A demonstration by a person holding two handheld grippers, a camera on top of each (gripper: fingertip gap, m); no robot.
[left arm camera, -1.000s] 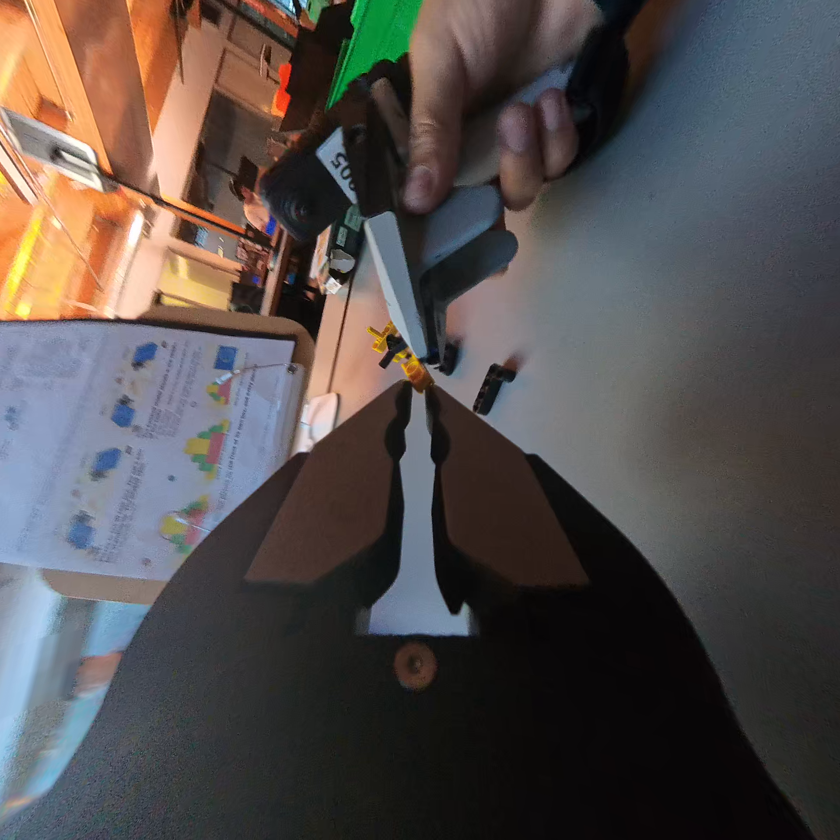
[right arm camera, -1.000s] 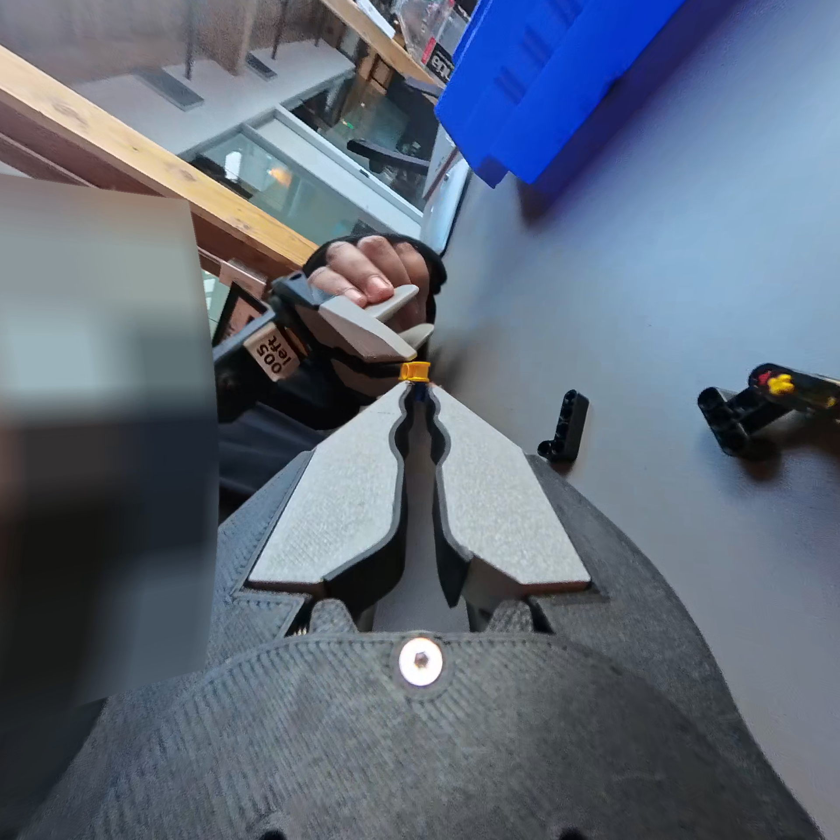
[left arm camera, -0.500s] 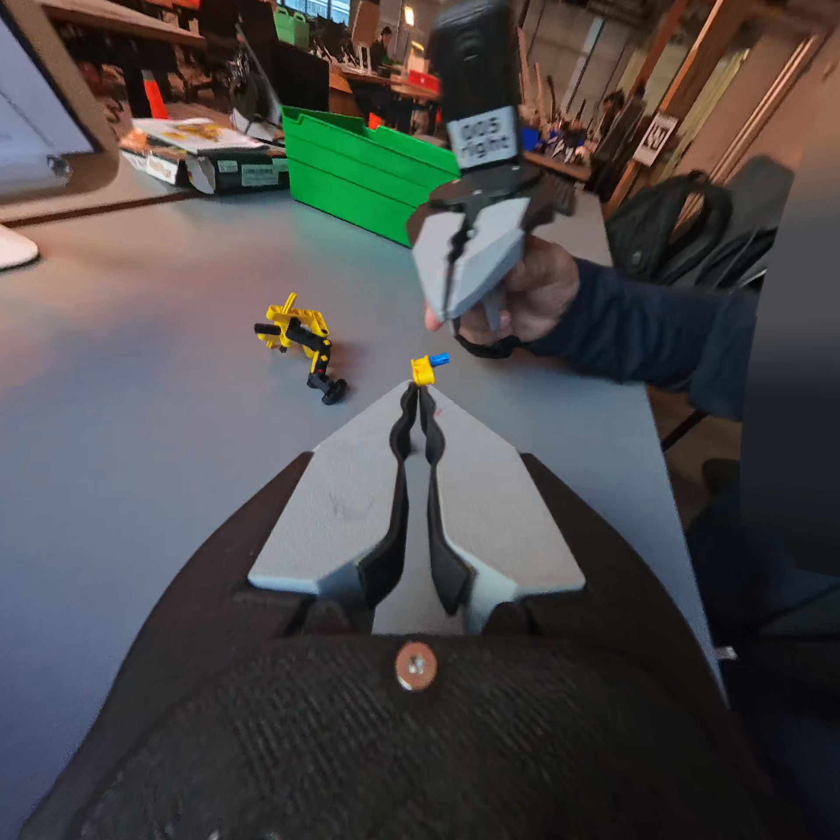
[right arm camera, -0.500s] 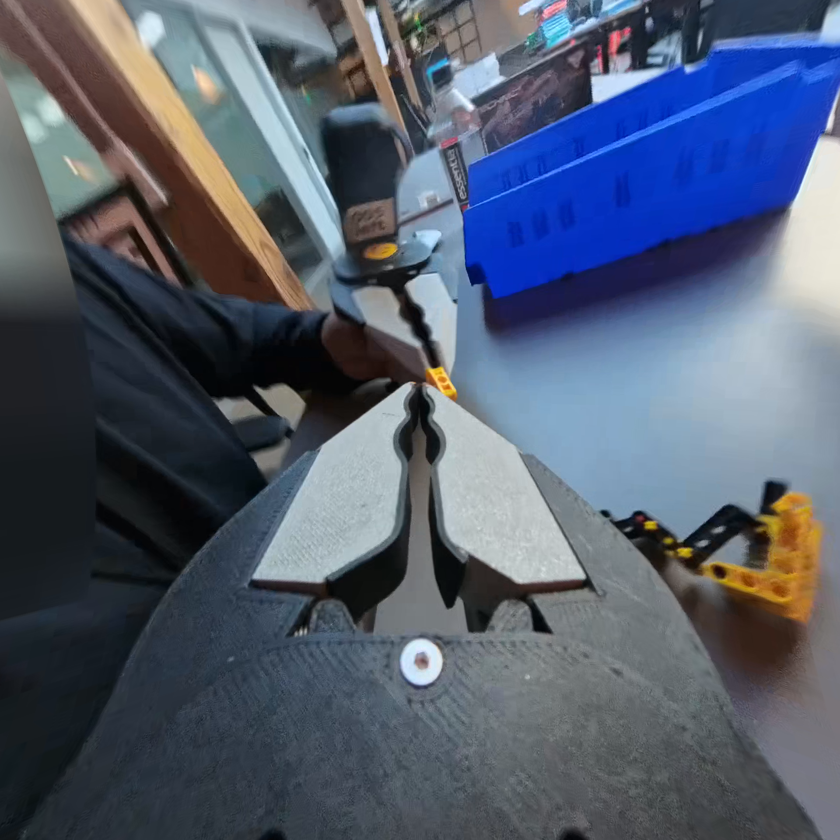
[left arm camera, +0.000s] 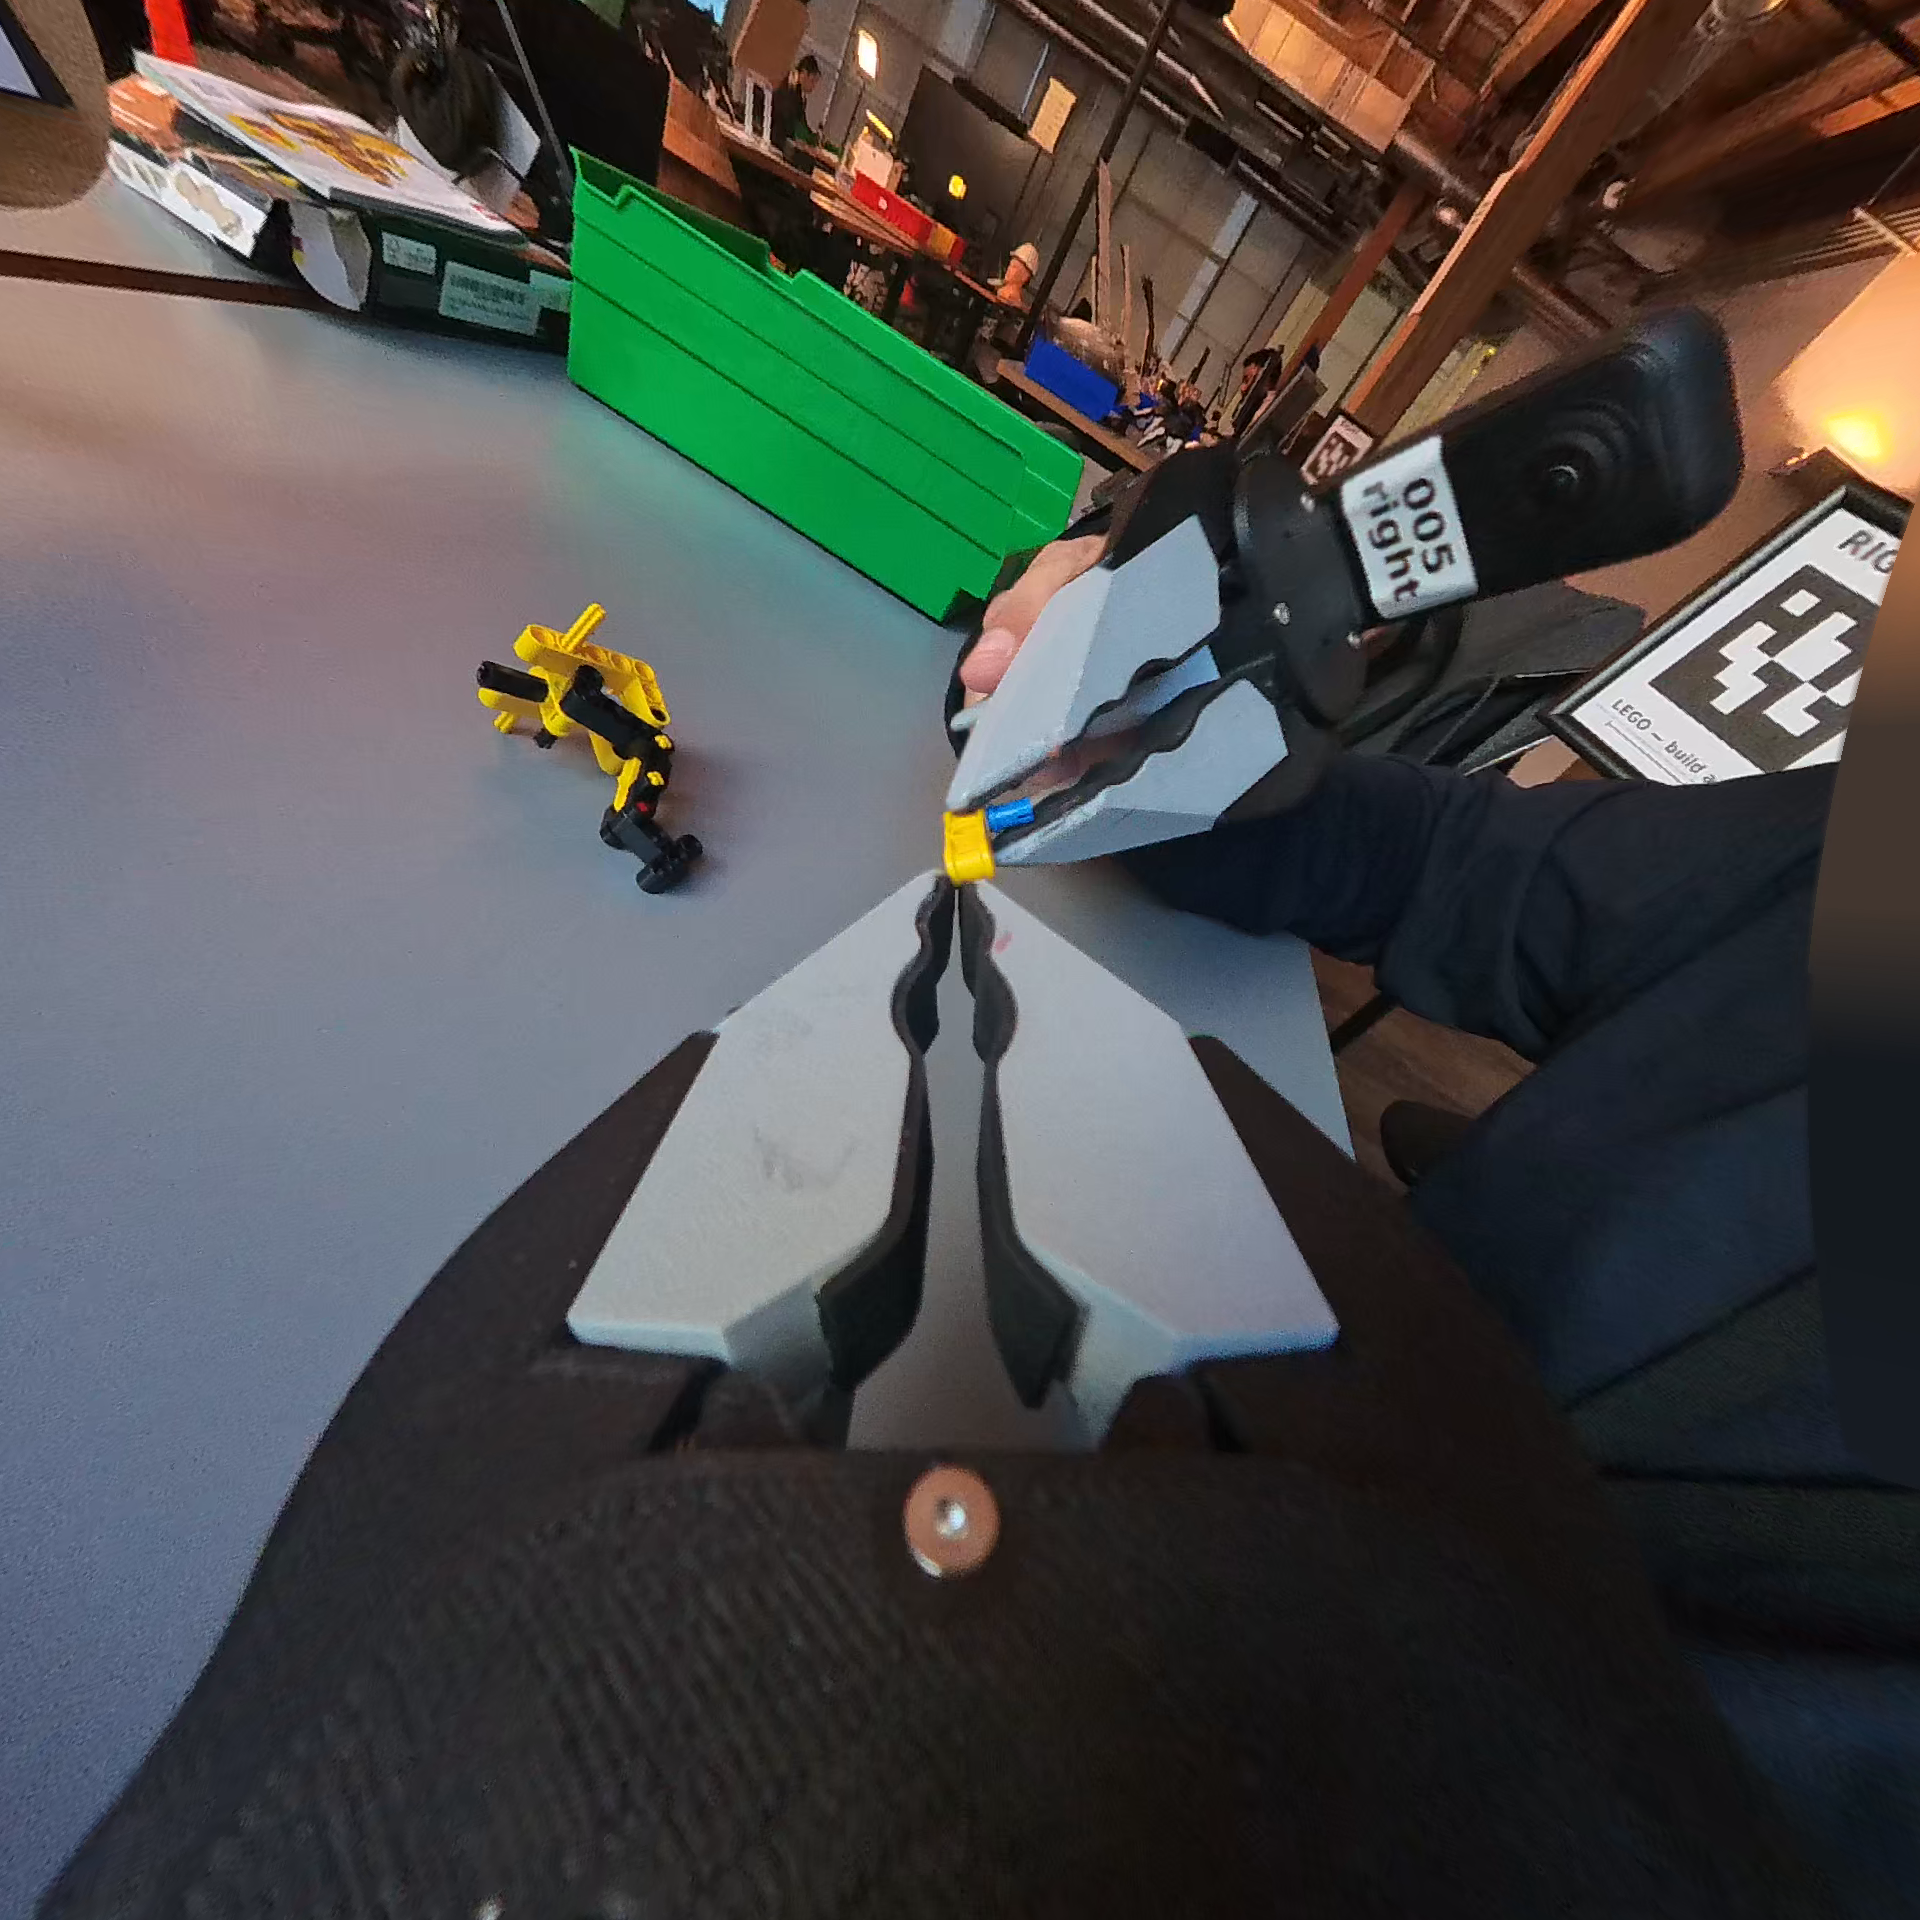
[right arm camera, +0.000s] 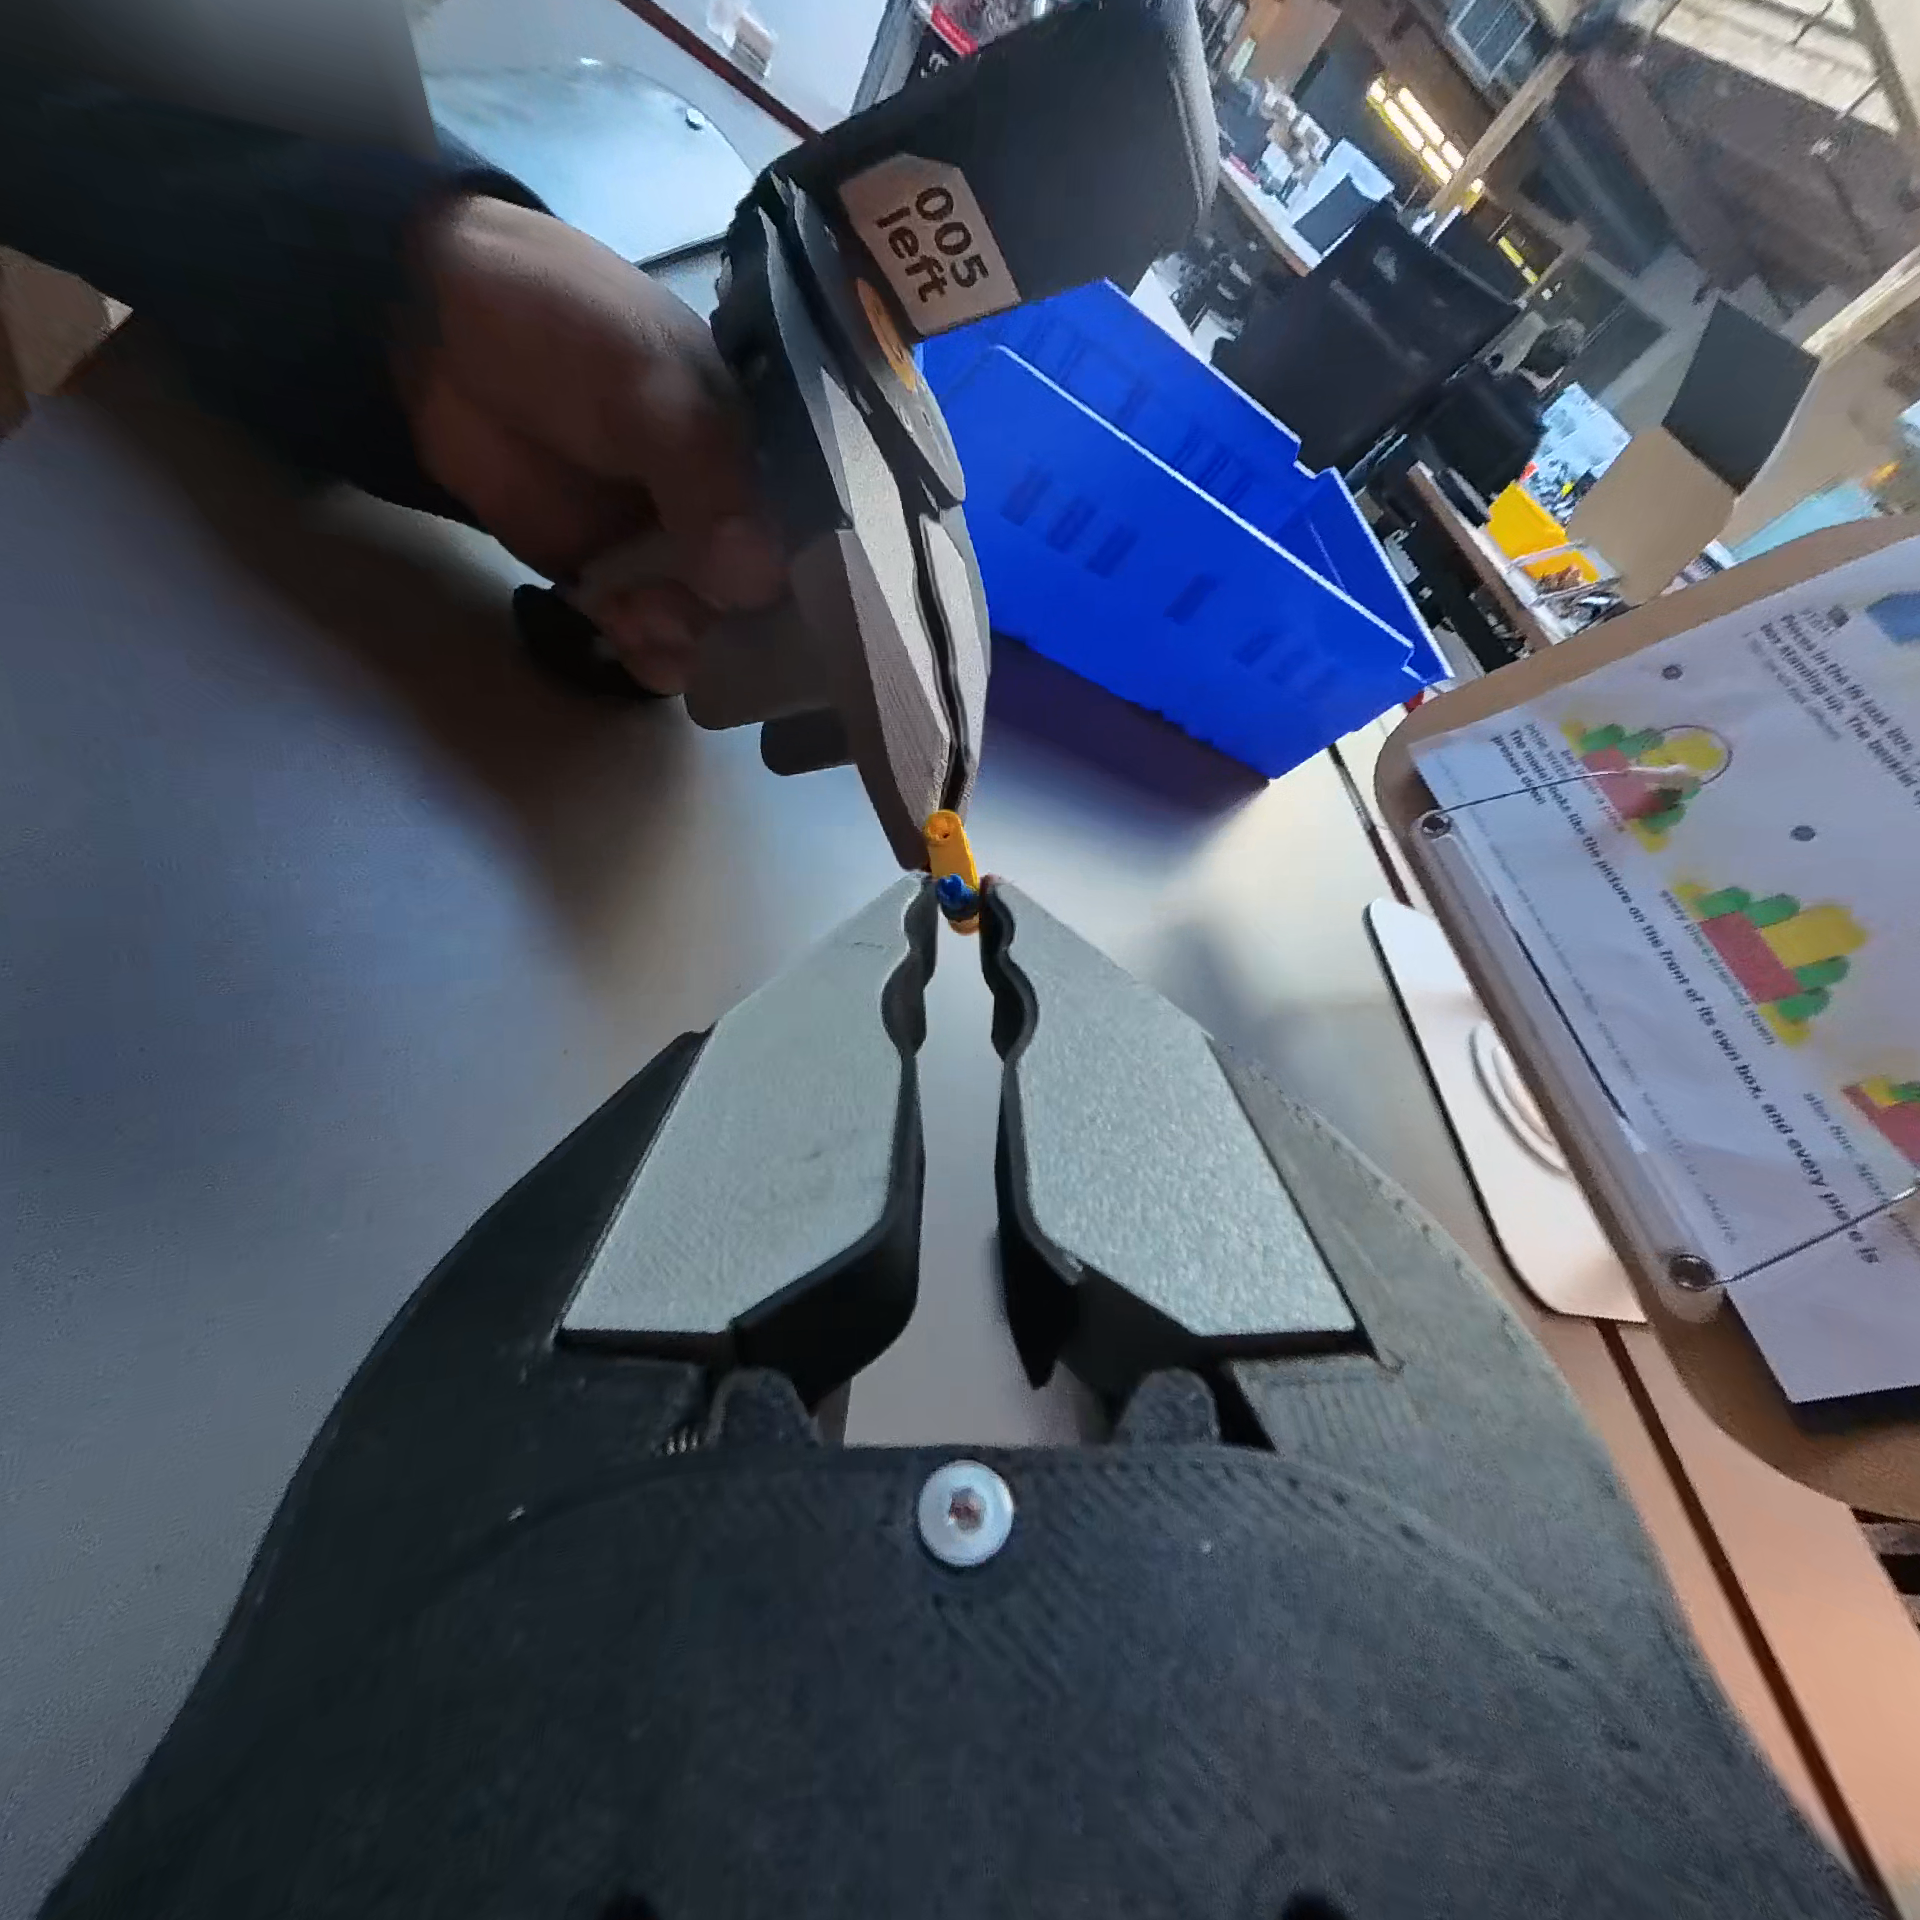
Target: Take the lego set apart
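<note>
My left gripper point(left arm camera: 951, 896) is shut on a small yellow connector point(left arm camera: 966, 847) and holds it above the grey table point(left arm camera: 260, 987). A blue pin point(left arm camera: 1008, 814) sticks out of the connector. My right gripper point(right arm camera: 956, 902) meets it tip to tip, its jaws a little apart and closed around the blue pin point(right arm camera: 948, 891). In the right wrist view the left gripper point(right arm camera: 940, 821) comes down from above with the yellow connector point(right arm camera: 948, 840). The right gripper point(left arm camera: 982, 828) also shows in the left wrist view. The rest of the yellow and black lego set point(left arm camera: 587, 717) lies on the table, far left.
A green bin point(left arm camera: 810, 395) stands behind the set, with a box and booklets point(left arm camera: 343, 229) at the back left. A blue bin point(right arm camera: 1143, 582) stands behind the grippers. An instruction sheet on a stand point(right arm camera: 1714, 935) is at the right. The table edge point(left arm camera: 1320, 1039) is near.
Both views have swung round. Half a second ago the right gripper was shut and apart from the piece; now its tips are around the blue pin in the left gripper's yellow connector.
</note>
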